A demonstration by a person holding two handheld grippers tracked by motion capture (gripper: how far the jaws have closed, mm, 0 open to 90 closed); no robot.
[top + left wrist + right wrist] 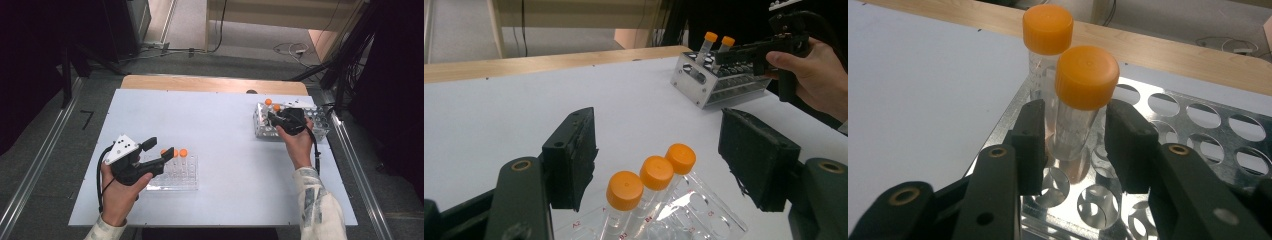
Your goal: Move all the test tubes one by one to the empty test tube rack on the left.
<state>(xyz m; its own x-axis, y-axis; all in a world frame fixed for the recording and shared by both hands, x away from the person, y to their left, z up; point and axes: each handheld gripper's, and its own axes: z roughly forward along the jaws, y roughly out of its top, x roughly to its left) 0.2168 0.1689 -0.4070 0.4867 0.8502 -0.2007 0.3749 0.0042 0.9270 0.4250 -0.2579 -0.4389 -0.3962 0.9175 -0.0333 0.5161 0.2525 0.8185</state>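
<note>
- while my left gripper [161,148] sits low at the near left of the white table [220,130], its jaws stand well apart with nothing pressed between them.
- just under and ahead of those jaws, i see a clear plastic rack [704,217] with three orange-capped tubes [656,186] standing upright in a row; neither pad touches a cap or a tube.
- from the high view, that clear rack [177,175] lies just beside my left hand [120,192], toward the table's middle.
- farther off at the far right, my right hand [298,142] holds the right gripper [272,118] over a metal rack [320,125] with round holes.
- along the right gripper's own view, the nearer tube [1079,107] stands upright in a hole of the metal rack [1198,130], between the two pads [1030,137].
- those jaws are narrowed around the clear tube body below its orange cap; a thin gap shows on each side, so i read them as not yet pressing.
- a second capped tube [1045,55] stands just behind the first, in the next hole, near the rack's far corner.
- beyond the rack runs the wooden table edge [1168,52].
</note>
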